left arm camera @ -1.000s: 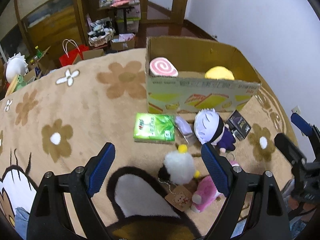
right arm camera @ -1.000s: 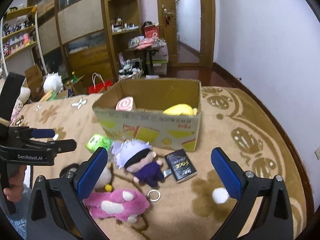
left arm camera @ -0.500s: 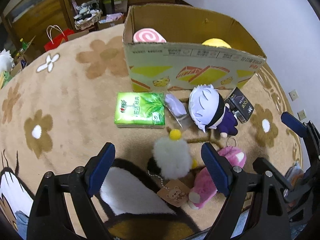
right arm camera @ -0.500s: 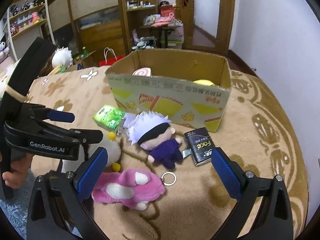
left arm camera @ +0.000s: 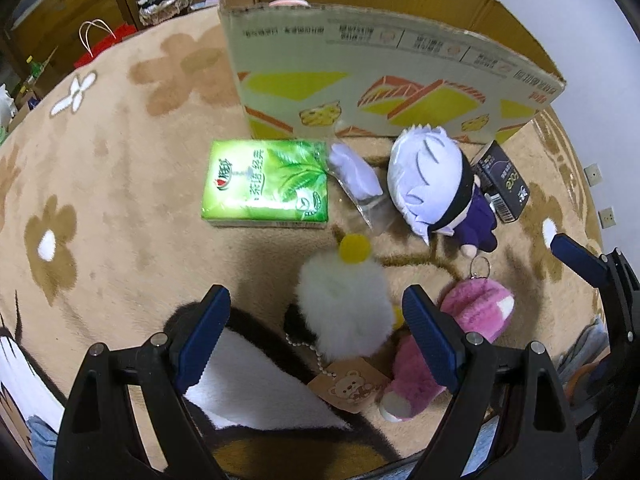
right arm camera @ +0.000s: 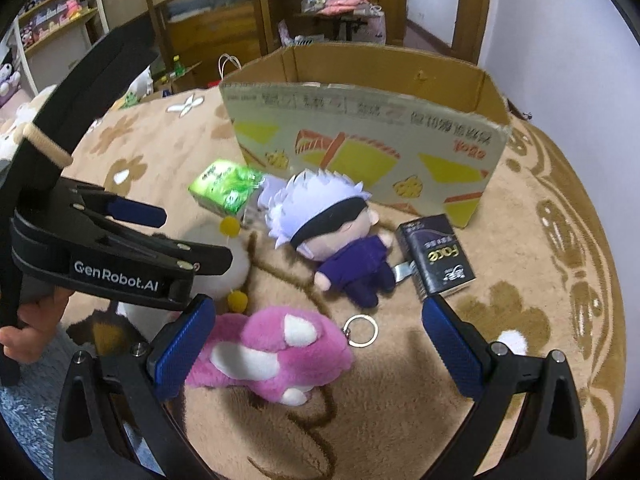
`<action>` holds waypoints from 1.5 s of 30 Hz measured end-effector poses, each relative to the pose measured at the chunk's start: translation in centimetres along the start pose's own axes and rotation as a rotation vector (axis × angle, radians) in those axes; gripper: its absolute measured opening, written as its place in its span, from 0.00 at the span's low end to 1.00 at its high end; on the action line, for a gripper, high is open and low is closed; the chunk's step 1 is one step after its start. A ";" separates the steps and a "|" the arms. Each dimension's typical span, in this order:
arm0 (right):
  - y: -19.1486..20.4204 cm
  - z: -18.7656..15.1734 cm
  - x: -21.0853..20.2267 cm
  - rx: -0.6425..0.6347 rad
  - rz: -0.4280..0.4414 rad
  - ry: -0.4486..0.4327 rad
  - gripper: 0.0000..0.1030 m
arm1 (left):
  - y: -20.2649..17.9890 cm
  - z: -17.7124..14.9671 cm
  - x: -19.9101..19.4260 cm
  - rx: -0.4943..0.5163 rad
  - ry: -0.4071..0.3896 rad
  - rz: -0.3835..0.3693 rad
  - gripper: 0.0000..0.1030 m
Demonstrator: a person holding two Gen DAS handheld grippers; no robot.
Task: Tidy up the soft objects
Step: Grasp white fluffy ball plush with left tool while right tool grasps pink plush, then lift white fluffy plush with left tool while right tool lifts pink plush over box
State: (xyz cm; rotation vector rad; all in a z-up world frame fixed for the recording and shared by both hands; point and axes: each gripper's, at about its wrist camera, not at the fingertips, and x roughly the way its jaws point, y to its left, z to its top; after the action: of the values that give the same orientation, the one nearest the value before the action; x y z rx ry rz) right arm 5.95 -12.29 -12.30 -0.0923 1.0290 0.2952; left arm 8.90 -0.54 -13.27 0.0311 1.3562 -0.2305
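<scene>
A lived-in home room, this: a plush flower-patterned rug point(right arm camera: 520, 208) fills the frame. Upper left, wooden shelves point(right arm camera: 56, 20) hold toys; top centre, a cluttered table point(right arm camera: 344, 12) stands by a wooden door frame point(right arm camera: 466, 4).

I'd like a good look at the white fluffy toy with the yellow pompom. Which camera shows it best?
The left wrist view: the fluffy toy lies whole between its open fingers. In the right wrist view the left gripper hides much of it.
</scene>
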 end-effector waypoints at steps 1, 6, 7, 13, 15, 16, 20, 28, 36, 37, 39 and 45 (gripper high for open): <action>0.1 0.0 0.3 -0.002 -0.004 0.008 1.00 | 0.0 0.1 0.3 0.000 0.009 -0.002 0.85; -0.2 -0.1 1.5 0.014 0.014 0.049 1.00 | -0.2 0.2 1.5 0.011 0.040 0.012 0.85; -0.2 -0.2 1.7 0.019 0.020 0.059 1.00 | -0.2 0.2 1.8 0.009 0.051 0.009 0.84; -0.5 -0.5 2.8 0.063 0.090 0.118 0.94 | -0.5 0.2 3.4 0.005 0.104 0.003 0.70; -0.7 -0.6 3.1 0.083 0.125 0.132 0.89 | -0.6 0.1 3.8 -0.005 0.116 -0.011 0.66; -0.8 -0.6 3.3 0.091 0.143 0.140 0.86 | -0.6 0.1 3.9 -0.009 0.122 -0.020 0.64; -1.2 -0.8 3.5 0.135 0.206 0.159 0.72 | -0.8 -0.2 4.3 -0.010 0.130 -0.049 0.51; -1.2 -0.8 2.7 0.127 0.178 0.130 0.57 | -1.4 -1.0 3.9 0.013 0.102 -0.022 0.43; -2.0 -0.4 0.5 0.094 0.067 0.044 0.57 | -1.9 -1.0 2.4 0.007 0.036 0.019 0.43; -2.1 -0.2 0.3 0.096 0.052 0.030 0.57 | -1.8 -1.1 2.1 0.002 0.025 0.031 0.43; -2.5 0.2 -0.3 0.105 0.024 0.000 0.57 | -1.6 -1.5 1.5 -0.001 -0.003 0.048 0.43; -2.8 1.2 -2.2 0.095 -0.076 -0.097 0.56 | -0.2 -1.1 -3.0 -0.034 -0.170 0.124 0.43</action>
State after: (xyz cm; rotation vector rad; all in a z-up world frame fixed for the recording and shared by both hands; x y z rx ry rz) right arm 6.69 -15.15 -9.95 -0.0308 0.9392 0.1792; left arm 7.25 -0.11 -10.58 0.0655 1.1837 -0.1029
